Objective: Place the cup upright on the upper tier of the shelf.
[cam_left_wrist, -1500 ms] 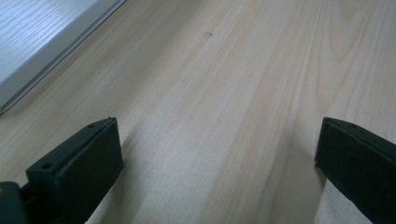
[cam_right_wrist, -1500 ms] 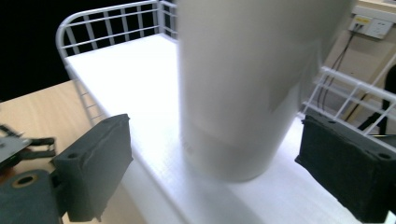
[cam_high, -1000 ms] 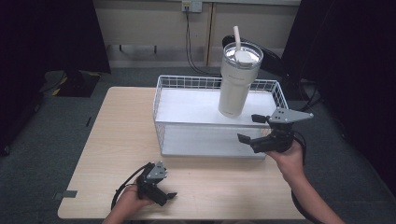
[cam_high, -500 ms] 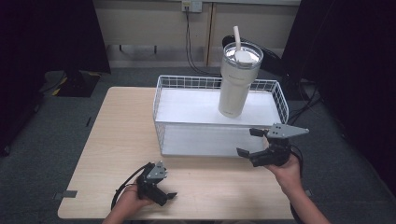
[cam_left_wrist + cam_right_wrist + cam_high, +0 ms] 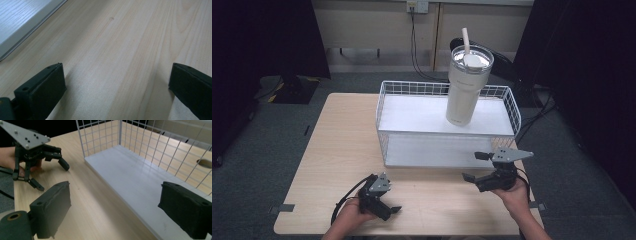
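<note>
- Tumbler (image 5: 466, 86) stands upright inside the wire basket (image 5: 385, 120) at its far right, on the counter (image 5: 342, 150)
- Likely top-heavy, smooth and slippery; straw and lid on; grip mid-body, below the lid
- Right gripper (image 5: 479, 167) near the basket front, fingers apart, empty
- Left gripper (image 5: 388, 210) low at the near counter edge, fingers apart, empty

A white wire basket (image 5: 384, 125) stands on the light wooden table (image 5: 337, 145).
</note>
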A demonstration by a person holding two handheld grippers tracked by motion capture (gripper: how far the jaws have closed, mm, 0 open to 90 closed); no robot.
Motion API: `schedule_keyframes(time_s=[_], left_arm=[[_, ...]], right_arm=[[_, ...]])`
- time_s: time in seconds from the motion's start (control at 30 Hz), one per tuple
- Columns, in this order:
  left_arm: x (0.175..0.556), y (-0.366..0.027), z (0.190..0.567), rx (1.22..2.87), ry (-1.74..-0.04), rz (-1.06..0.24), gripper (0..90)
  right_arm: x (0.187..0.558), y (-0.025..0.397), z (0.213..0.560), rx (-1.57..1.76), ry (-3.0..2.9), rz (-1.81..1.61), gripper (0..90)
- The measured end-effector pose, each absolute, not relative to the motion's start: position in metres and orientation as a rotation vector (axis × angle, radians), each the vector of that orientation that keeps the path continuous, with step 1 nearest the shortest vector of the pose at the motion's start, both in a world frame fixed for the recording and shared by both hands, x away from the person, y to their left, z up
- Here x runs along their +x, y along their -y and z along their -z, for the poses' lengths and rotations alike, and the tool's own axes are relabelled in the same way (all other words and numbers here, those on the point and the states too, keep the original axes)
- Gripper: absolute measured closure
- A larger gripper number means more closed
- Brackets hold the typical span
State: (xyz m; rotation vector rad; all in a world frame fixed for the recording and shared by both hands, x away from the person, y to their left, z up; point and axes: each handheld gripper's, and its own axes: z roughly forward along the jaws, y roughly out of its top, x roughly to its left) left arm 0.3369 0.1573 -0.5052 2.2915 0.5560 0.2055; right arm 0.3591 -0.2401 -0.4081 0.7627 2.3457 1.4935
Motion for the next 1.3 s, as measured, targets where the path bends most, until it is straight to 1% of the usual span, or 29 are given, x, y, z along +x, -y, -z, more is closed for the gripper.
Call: schedule_keyframes(time_s=[0.9, 1.3], left_arm=[[0.337, -0.157, 0.505, 2.291, -0.556, -0.206, 0.0], [0.337, -0.157, 0.505, 2.291, -0.556, -0.206, 0.1]], right_arm=[[0.352, 0.24, 0.483, 0.84, -2.466, -1.41, 9.2], [0.354, 0.241, 0.496, 0.833, -2.502, -1.33, 9.2]])
